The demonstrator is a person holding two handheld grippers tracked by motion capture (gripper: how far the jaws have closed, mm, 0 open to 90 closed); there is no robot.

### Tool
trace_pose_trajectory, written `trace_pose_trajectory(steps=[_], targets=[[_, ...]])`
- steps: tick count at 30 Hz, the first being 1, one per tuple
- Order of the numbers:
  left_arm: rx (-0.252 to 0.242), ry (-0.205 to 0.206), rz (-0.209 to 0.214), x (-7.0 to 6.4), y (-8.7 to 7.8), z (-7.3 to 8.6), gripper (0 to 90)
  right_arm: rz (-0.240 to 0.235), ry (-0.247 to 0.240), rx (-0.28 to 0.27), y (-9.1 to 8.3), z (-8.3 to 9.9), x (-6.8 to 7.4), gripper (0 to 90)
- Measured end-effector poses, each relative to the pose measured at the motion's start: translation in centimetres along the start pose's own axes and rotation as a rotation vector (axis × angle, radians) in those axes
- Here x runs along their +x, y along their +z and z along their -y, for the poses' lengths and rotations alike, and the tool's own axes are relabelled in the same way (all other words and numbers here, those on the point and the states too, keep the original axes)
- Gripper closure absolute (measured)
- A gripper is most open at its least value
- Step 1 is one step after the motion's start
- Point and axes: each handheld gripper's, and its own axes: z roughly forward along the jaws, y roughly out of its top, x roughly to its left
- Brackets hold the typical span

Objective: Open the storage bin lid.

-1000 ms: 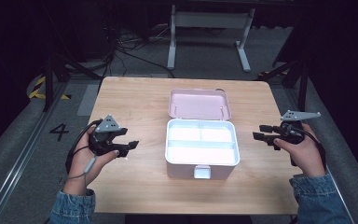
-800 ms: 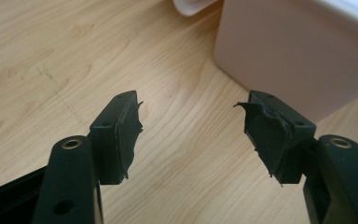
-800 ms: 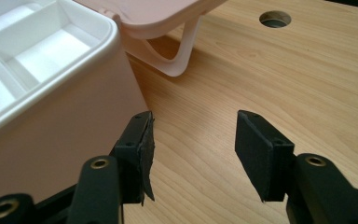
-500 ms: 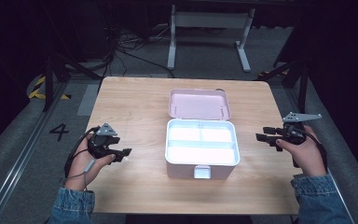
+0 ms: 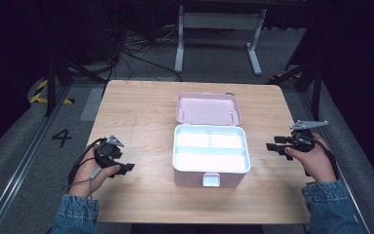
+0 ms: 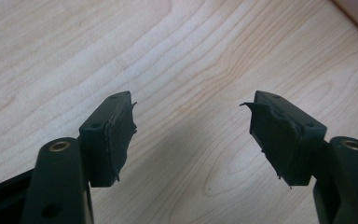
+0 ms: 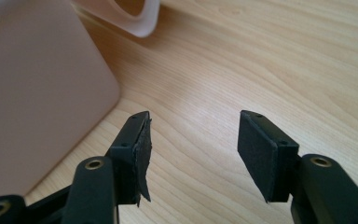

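Since a second ago, the left gripper [image 5: 125, 167] has been sliding down toward the person's edge of the table [image 5: 141, 105], while the right gripper [image 5: 271, 146] has been edging slightly outward; the pink box [image 5: 211, 155] is sitting just where it was. It is lying open at the middle of the table, its lid [image 5: 208, 108] folded back flat at 12 o'clock from the white divided tray, and the latch tab [image 5: 211, 180] is pointing at 6 o'clock toward the person. The left gripper is resting low at about 8 o'clock from the box, well apart from it, jaws spread wide and gripping nothing, with bare wood showing between them in the left gripper view [image 6: 189, 135]. The right gripper is hovering at 3 o'clock, near the box's side wall, jaws likewise parted and empty, as the right gripper view [image 7: 193, 154] is showing. Both hands are flanking the box, probably so that either one can be reaching in for the lid or the body without crossing the other. Nothing appears to be lying in the tray's compartments, though glare is washing them out.
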Motion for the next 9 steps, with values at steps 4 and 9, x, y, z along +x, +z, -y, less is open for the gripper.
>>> trace_pose_trajectory(steps=[4,9], targets=[[0.039,-0.013,-0.004,0.02,0.26,0.21,30.5,-0.005,0.005,0.026,0.48,0.27,-0.11,44.7],[0.038,-0.011,0.023,-0.18,0.20,0.13,29.6,-0.012,0.006,0.030,0.66,0.30,-0.03,44.7]])
